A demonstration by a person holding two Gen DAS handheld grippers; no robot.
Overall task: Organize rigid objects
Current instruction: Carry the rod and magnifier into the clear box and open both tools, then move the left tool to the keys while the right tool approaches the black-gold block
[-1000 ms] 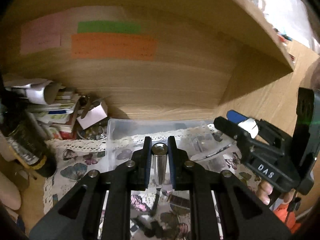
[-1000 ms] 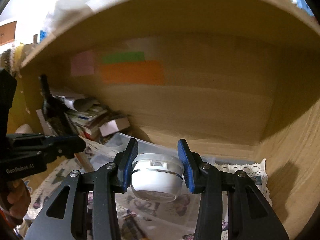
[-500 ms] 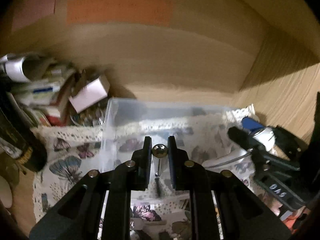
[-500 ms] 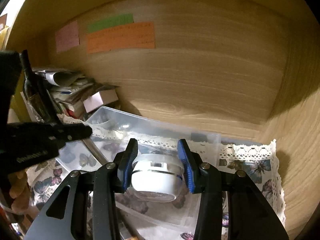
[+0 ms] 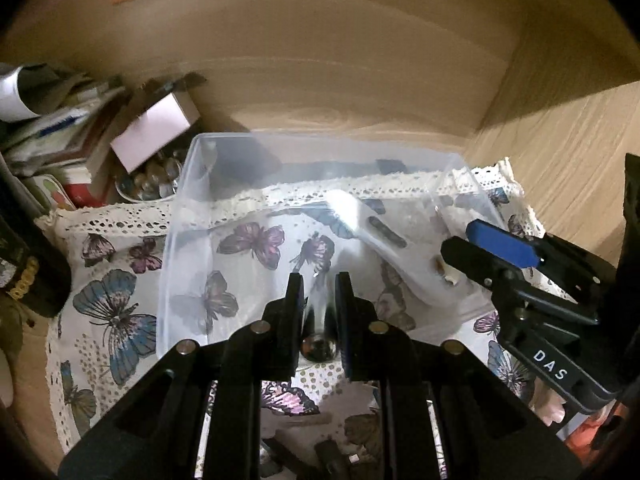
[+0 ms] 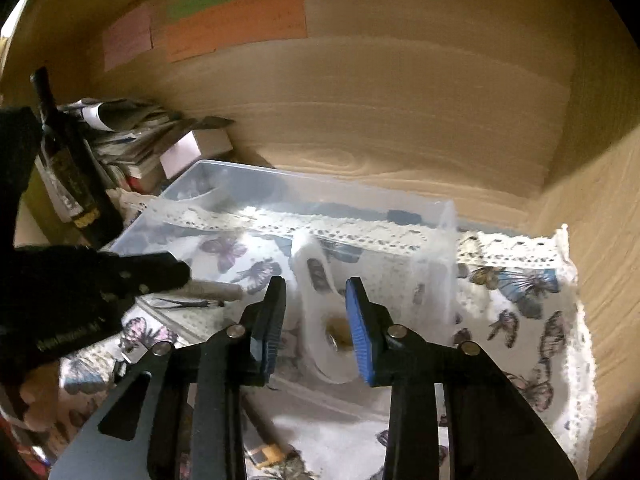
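Left tongs [image 5: 318, 312]: black arms, clenched on a metal rod [image 5: 320, 320], low over the near wall of the bin.
Rod: smooth, shiny, cylindrical; its rounded end faces the left camera and its long axis runs forward along the fingers, toward the bin's floor; blurred.
Right tongs [image 6: 316, 322]: black arms with ribbed blue pads [image 6: 360, 336], released, jaws spread wide with nothing between them touching.
White piece [image 6: 326, 320]: glossy, rounded plastic, lying tilted in the right half of the bin, directly under the spread jaws; its exact shape is too blurred to tell.
Bin [image 5: 178, 216]: clear, rectangular plastic, open-topped, thin-walled.
Cloth [image 5: 108, 312]: white, butterfly print, lace edge, under the bin.
Shelf [image 6: 400, 92]: pale wood grain, back and right walls.
Left of bin: dark bottle [image 6: 68, 164], stacked papers [image 6: 128, 128], small white box [image 5: 156, 132].
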